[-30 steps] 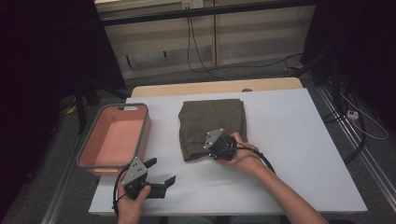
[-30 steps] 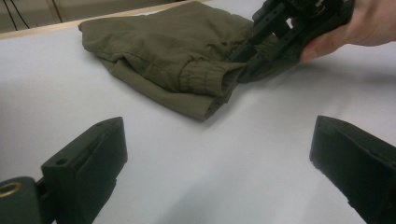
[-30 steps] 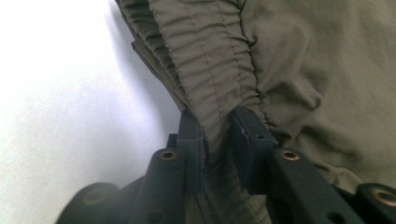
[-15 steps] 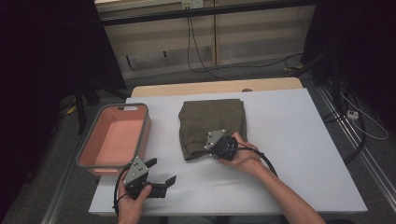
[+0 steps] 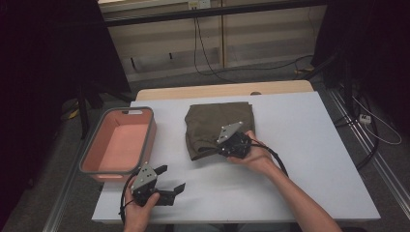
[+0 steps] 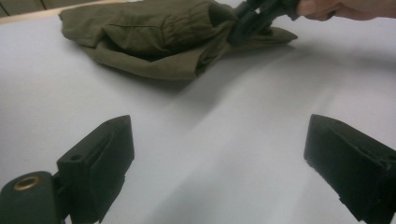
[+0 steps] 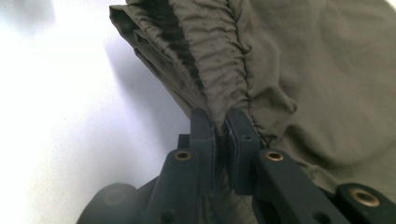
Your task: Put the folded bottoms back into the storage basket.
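Two tongs are seen: the right tongs (image 7: 220, 135), just closed, are clamped on the gathered hem of the olive garment (image 5: 212, 125) lying mid-table (image 5: 300, 145); the left tongs (image 5: 169, 179) are held wide open, well apart from it.

The tabletop (image 5: 309, 159) is pale grey-white, with a light wooden strip along its far edge. A folded olive-green garment (image 5: 212, 126) lies on it near the middle, slightly toward the far side, its gathered near edge pinched in the right claw (image 5: 223, 146). At the left edge sits a pink tub with a grey rim (image 5: 90, 157), well apart from the garment. The left claw (image 5: 170, 181) rests on the near left part of the tabletop, just near of the tub
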The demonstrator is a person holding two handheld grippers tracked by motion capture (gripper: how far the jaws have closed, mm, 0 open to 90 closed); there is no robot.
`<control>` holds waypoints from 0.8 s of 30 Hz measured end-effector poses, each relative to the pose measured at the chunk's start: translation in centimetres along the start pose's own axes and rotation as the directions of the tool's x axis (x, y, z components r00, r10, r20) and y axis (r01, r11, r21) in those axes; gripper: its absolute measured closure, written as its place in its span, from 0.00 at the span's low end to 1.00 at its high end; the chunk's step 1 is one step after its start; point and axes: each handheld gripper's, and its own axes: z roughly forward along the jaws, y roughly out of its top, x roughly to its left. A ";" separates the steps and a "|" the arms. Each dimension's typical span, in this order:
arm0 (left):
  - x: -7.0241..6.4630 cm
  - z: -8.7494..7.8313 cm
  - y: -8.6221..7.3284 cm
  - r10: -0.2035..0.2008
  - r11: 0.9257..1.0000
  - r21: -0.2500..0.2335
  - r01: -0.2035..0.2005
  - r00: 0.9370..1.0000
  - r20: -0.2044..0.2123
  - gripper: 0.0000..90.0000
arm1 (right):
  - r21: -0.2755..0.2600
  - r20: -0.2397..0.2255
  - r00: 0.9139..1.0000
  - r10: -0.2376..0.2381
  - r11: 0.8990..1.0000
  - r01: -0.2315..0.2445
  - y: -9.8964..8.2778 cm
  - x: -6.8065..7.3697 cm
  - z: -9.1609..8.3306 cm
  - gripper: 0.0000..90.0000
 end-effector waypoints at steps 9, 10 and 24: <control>0.7 -0.3 0.0 -0.044 0.999 -0.007 0.044 0.999 -0.013 0.10 | -0.014 -0.028 1.000 0.006 1.000 -0.006 0.0 0.3 -0.3 0.93; 0.8 -0.4 0.0 -0.045 0.999 -0.011 0.045 0.999 -0.016 0.10 | -0.013 -0.024 1.000 0.006 1.000 -0.006 0.0 0.4 -0.4 0.93; 0.2 -0.4 0.6 -0.028 0.999 -0.035 0.028 1.000 0.002 0.06 | -0.050 -0.055 0.998 0.010 0.999 -0.013 -0.2 1.9 -1.7 0.93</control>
